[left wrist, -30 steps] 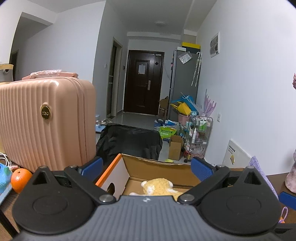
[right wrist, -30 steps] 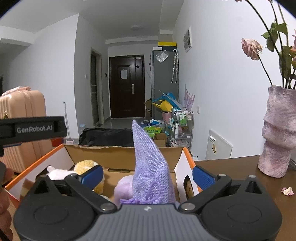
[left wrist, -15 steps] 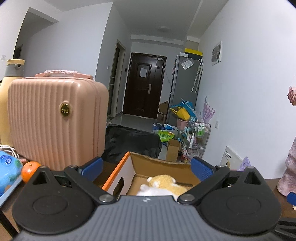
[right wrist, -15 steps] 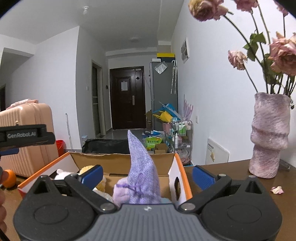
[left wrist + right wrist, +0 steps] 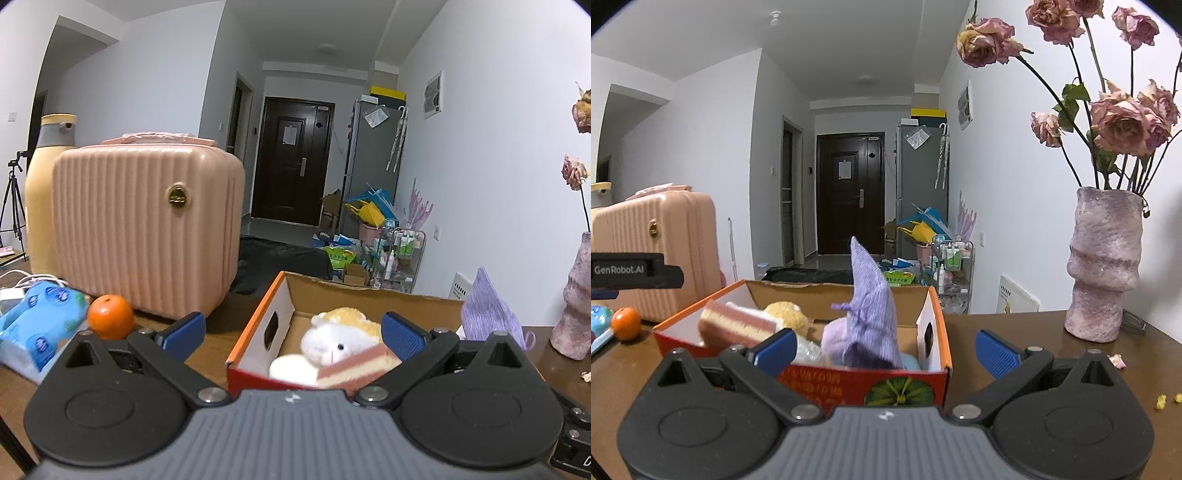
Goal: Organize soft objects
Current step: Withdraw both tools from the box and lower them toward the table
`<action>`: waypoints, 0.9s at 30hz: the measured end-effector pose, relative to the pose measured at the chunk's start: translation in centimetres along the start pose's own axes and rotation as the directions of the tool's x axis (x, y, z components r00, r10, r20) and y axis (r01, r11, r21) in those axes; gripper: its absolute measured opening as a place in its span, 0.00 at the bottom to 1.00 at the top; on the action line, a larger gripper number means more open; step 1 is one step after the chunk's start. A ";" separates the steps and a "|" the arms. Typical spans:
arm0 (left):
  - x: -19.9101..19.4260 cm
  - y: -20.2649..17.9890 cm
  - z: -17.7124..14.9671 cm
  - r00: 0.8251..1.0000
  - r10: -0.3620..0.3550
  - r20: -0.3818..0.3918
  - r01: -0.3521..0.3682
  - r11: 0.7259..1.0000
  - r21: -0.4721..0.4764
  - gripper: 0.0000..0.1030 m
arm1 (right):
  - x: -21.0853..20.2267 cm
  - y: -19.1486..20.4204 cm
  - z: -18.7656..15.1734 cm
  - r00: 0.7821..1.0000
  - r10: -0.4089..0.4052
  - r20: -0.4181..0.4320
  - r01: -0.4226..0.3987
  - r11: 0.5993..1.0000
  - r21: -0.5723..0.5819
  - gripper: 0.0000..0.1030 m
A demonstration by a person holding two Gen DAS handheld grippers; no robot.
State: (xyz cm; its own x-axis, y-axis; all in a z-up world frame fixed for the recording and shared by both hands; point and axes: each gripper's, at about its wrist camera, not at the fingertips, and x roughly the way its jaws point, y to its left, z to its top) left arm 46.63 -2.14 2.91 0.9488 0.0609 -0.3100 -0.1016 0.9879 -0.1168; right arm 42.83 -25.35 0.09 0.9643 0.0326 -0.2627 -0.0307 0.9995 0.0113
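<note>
Your left gripper and right gripper both gape wide, empty; one box holds one purple hat, one cake plush.

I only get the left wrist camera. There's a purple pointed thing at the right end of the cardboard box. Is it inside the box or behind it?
Observer: Inside. The right wrist view shows the purple knitted cone standing upright in the box, close to its right wall.
Operator: Is the right gripper holding anything?
Observer: No. The right gripper is open, its fingers spread wide in front of the box and gripping nothing.
Operator: Anything loose on the table on that side?
Observer: Yes, a few yellow crumbs lie on the table to the right of that gripper, nearer the camera than the vase.
</note>
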 end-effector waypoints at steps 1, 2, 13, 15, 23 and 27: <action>-0.3 0.1 -0.1 1.000 0.001 0.000 -0.001 1.000 -0.001 1.00 | -0.4 0.0 -0.1 1.000 0.002 -0.002 -0.002 1.000 -0.001 1.00; -0.7 0.3 -0.2 1.000 0.002 -0.001 -0.002 1.000 -0.002 1.00 | -0.8 0.0 -0.2 1.000 0.003 -0.002 -0.003 1.000 -0.004 1.00; -5.1 1.7 -2.3 0.999 0.010 -0.033 -0.009 1.000 0.024 1.00 | -5.3 0.6 -2.1 1.000 0.004 -0.019 -0.005 1.000 -0.022 1.00; -5.9 1.8 -2.6 0.999 0.007 -0.040 -0.006 0.999 0.033 1.00 | -6.0 0.7 -2.4 1.000 0.003 -0.026 -0.004 1.000 -0.026 1.00; -8.9 2.5 -4.3 0.997 -0.012 -0.077 0.017 0.998 0.067 1.00 | -8.8 1.0 -3.6 0.999 0.012 -0.047 -0.014 0.999 -0.053 1.00; -10.2 2.7 -5.1 0.995 -0.022 -0.096 0.030 0.996 0.085 1.00 | -9.7 1.3 -4.1 0.998 0.016 -0.065 -0.020 0.998 -0.064 1.00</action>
State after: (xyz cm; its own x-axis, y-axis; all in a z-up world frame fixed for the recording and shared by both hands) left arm 35.11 -0.87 0.97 0.9178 0.0254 -0.3962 -0.0473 0.9978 -0.0456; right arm 32.38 -24.40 -1.28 0.9447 0.0489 -0.3242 -0.0671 0.9967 -0.0452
